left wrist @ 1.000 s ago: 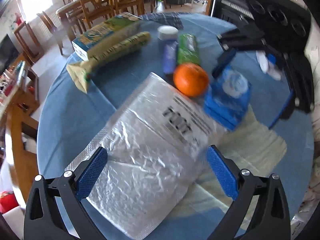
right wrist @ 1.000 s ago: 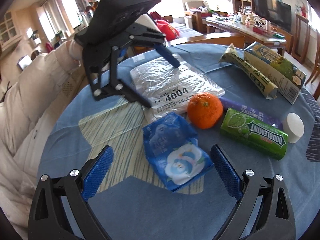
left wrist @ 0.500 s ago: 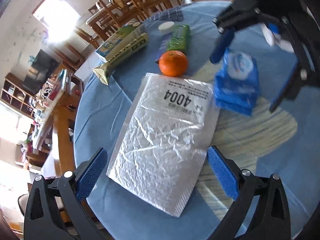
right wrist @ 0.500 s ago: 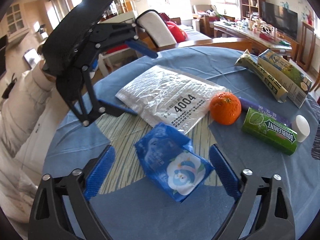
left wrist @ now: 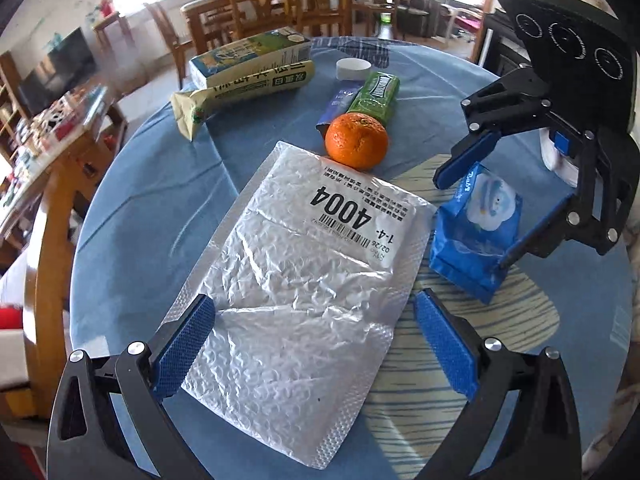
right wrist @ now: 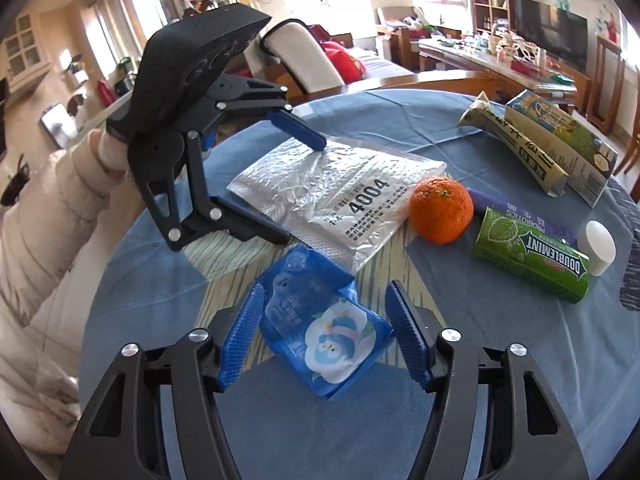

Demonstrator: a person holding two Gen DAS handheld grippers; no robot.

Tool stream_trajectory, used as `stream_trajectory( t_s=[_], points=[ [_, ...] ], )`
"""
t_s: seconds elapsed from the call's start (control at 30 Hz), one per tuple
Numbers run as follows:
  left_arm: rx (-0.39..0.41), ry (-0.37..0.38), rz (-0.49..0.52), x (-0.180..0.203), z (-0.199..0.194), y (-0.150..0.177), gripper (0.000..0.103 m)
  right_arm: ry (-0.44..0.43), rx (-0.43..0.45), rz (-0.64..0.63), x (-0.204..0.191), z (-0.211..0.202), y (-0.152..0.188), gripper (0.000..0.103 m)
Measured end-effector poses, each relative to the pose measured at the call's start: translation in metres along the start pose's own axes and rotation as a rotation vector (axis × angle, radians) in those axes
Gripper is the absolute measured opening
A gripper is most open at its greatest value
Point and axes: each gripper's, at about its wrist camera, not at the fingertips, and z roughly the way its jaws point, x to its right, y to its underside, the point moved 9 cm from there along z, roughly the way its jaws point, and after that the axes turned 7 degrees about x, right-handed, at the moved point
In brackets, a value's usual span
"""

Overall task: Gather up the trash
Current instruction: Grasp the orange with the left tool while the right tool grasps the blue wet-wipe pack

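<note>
A round desk (left wrist: 152, 216) under a blue cloth carries the clutter. The left gripper (left wrist: 316, 344) hangs low over the near end of a silver padded envelope (left wrist: 304, 280) marked 4004, its jaws spread wide with a blue pad on either side of the envelope's width; neither pad presses it. In the right wrist view the same gripper (right wrist: 298, 184) straddles the envelope's (right wrist: 340, 196) far corner, one finger above and one at the desk.

The right gripper (right wrist: 324, 334) has its jaws partly drawn in around a crumpled blue wrapper (right wrist: 324, 336) with a cartoon on it. The pads sit close at both sides of the wrapper, but whether they actually pinch it cannot be told. From the left wrist view the wrapper (left wrist: 476, 232) lies just beside the envelope's right edge, between the right gripper's (left wrist: 484, 208) fingers.

An orange (right wrist: 440, 210) touches the envelope's label end. Beyond it lie a green gum pack (right wrist: 532, 256) and a purple packet (right wrist: 528, 218) side by side, then a white cap (right wrist: 600, 246). Farther off, a long cream box (left wrist: 244, 92) leans against a milk carton (left wrist: 248, 54) near the desk's edge.
</note>
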Motion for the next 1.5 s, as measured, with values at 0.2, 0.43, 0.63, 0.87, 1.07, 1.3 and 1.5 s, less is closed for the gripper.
stream_trajectory(
  t_s=[0.2,0.43,0.63,0.87,1.07,1.3,1.5],
  points=[
    [0.027,-0.072,-0.020,0.011,-0.010,0.002,0.068,0.007,0.017,0.061,0.004,-0.010,0.006,0.019],
    [0.017,-0.119,-0.003,0.035,-0.025,0.015,0.065,0.024,0.000,0.007,-0.009,-0.024,0.011,0.052],
    [0.037,-0.209,-0.007,0.020,-0.043,0.025,0.067,0.012,-0.040,-0.041,-0.017,-0.016,0.004,0.079],
    [0.062,-0.216,0.018,0.005,-0.043,0.013,0.088,0.035,-0.107,-0.165,-0.034,0.005,0.013,0.057],
    [0.025,-0.168,0.106,0.012,-0.014,-0.017,0.088,0.019,-0.073,-0.017,-0.019,-0.012,0.016,0.051],
    [0.079,-0.056,0.097,0.029,0.014,-0.065,0.090,0.008,0.020,0.112,-0.003,-0.052,0.026,0.051],
    [0.085,-0.002,0.033,0.039,0.043,-0.084,0.089,0.005,0.039,0.178,0.009,-0.071,0.042,0.051]
  ],
)
